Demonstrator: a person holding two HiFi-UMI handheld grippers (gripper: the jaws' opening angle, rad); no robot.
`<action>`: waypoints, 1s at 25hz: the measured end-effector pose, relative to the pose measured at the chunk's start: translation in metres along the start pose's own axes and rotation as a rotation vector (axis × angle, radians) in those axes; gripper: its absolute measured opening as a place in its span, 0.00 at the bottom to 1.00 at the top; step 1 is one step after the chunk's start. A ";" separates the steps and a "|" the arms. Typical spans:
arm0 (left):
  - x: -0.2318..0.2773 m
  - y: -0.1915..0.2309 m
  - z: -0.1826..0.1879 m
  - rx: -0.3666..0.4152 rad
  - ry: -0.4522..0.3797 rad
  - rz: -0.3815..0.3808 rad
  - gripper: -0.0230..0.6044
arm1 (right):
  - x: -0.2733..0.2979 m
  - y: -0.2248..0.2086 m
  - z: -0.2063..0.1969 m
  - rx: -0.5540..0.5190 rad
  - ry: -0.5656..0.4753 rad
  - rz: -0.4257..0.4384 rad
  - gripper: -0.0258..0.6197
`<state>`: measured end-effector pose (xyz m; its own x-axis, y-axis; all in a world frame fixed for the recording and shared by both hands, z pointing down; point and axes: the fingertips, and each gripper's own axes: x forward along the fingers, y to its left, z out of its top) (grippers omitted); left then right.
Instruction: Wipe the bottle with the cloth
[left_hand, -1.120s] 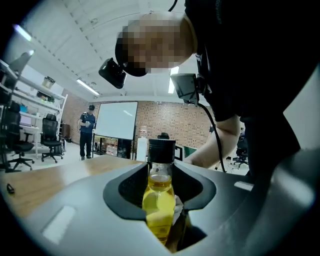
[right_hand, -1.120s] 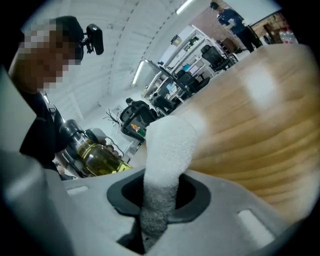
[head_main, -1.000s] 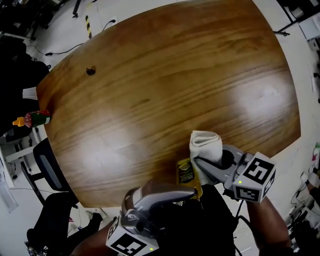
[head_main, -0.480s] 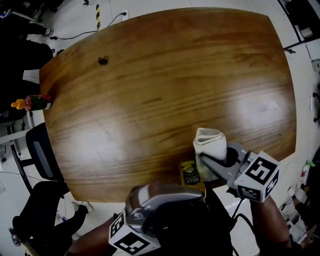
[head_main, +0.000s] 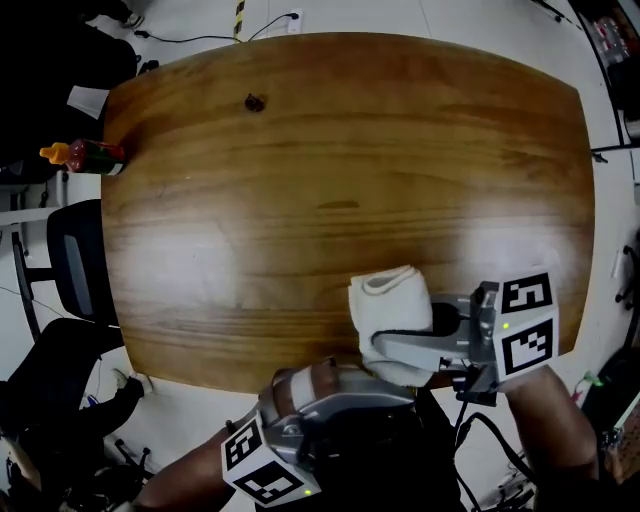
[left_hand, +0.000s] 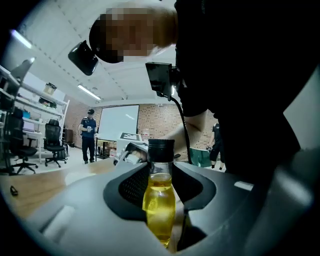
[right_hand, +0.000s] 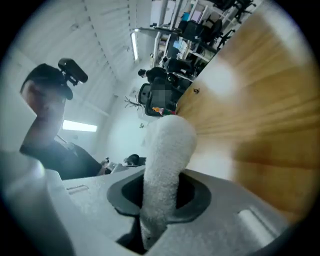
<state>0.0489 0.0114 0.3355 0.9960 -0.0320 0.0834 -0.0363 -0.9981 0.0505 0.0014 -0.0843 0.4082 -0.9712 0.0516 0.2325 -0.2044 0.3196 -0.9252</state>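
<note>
While the left gripper clamps the bottle between part-open jaws, the right gripper is closed on the cloth. Seen from the head view, the cloth covers the bottle at the table edge.

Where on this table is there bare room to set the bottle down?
Most of the wooden table is bare: the middle and right side, right of the small dark object near the far edge. It is crowded only at the near edge, where the right gripper holds the cloth and the left gripper the bottle.
</note>
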 end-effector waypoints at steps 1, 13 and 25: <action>0.000 0.000 0.000 0.004 0.003 0.001 0.29 | 0.003 -0.003 -0.004 -0.020 0.020 -0.009 0.15; -0.006 0.002 -0.004 0.052 0.007 0.023 0.29 | 0.031 -0.044 -0.028 -0.364 0.222 -0.204 0.15; -0.007 0.001 -0.008 0.086 0.028 -0.006 0.30 | 0.041 -0.074 -0.044 -0.529 0.426 -0.354 0.15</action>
<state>0.0417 0.0113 0.3426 0.9935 -0.0258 0.1112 -0.0220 -0.9992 -0.0346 -0.0175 -0.0645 0.4995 -0.7057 0.1877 0.6831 -0.3046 0.7902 -0.5318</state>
